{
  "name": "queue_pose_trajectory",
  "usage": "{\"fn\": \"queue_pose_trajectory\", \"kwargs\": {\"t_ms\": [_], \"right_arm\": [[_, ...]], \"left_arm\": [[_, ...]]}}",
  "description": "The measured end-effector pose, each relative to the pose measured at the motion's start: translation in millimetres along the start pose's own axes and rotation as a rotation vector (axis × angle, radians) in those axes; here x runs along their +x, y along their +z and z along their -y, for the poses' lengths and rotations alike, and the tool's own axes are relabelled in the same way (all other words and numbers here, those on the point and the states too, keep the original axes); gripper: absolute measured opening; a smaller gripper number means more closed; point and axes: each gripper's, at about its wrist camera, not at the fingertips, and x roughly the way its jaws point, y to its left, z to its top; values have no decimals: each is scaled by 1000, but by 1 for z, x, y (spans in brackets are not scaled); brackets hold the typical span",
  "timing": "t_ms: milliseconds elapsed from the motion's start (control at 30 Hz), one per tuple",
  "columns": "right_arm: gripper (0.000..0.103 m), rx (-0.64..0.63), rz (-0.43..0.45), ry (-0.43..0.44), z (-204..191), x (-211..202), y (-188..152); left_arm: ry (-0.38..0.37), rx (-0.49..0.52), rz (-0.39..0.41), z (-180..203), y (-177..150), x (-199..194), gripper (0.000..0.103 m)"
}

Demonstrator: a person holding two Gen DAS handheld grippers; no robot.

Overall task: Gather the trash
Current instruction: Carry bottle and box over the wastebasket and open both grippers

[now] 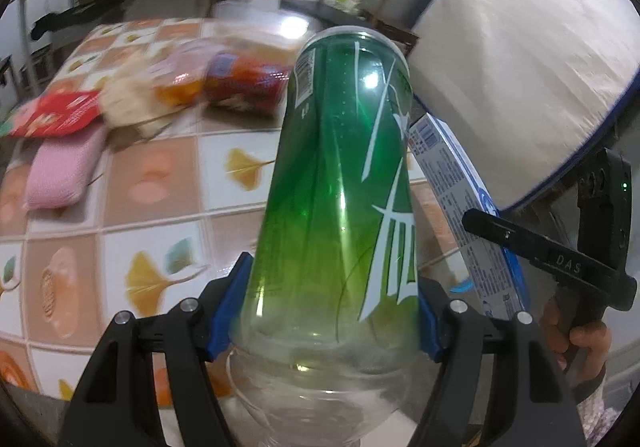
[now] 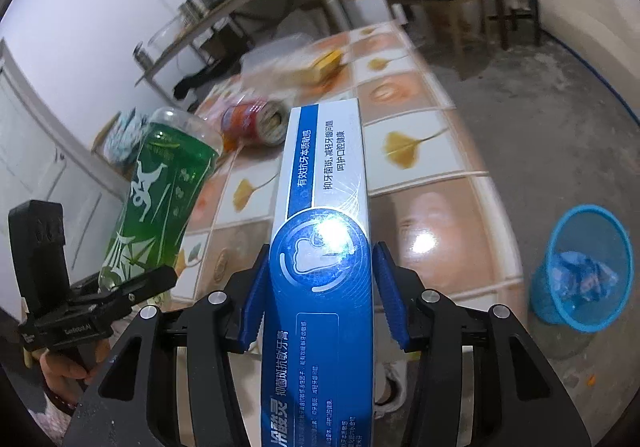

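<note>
Both pieces of trash are already picked up, so the step in hand looks like the carry toward the bin. The left hand-held gripper (image 1: 326, 311) pinches the green plastic bottle (image 1: 340, 183) low on its body, blue pads pressed against both sides, and the bottle stands clear above the tiled worktop (image 1: 152, 207). The right hand-held gripper (image 2: 322, 299) has the blue toothpaste box (image 2: 322, 207) lying lengthwise between its fingers; the left pad presses the box edge, while a thin gap seems to show at the right pad, so the grip is probably light. The two held items sit just beside each other in the left wrist view. On the worktop remain a red can (image 2: 252, 123) on its side, a red packet (image 1: 56, 113), a pink cloth (image 1: 60, 171) and some crumpled wrappers. The blue mesh bin (image 2: 584, 267) stands on the floor past the worktop's edge, on the right side, with some trash in it. The next move, as I judge it, calls for swinging both loads over that rim, one at a time, and spreading the fingers only once each item hangs above the opening.
</note>
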Motion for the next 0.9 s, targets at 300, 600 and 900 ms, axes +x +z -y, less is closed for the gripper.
{"fn": "queue_pose_trajectory", "kwargs": {"t_ms": [300, 600, 900], "right_arm": [[47, 190, 115, -90, 73, -59, -21], [47, 393, 209, -170, 145, -103, -47], [47, 578, 259, -231, 210, -112, -77]], "left_arm": [[-145, 143, -53, 78, 27, 35, 69], [-295, 249, -184, 165, 50, 97, 69], [-350, 344, -370, 247, 57, 175, 69]]}}
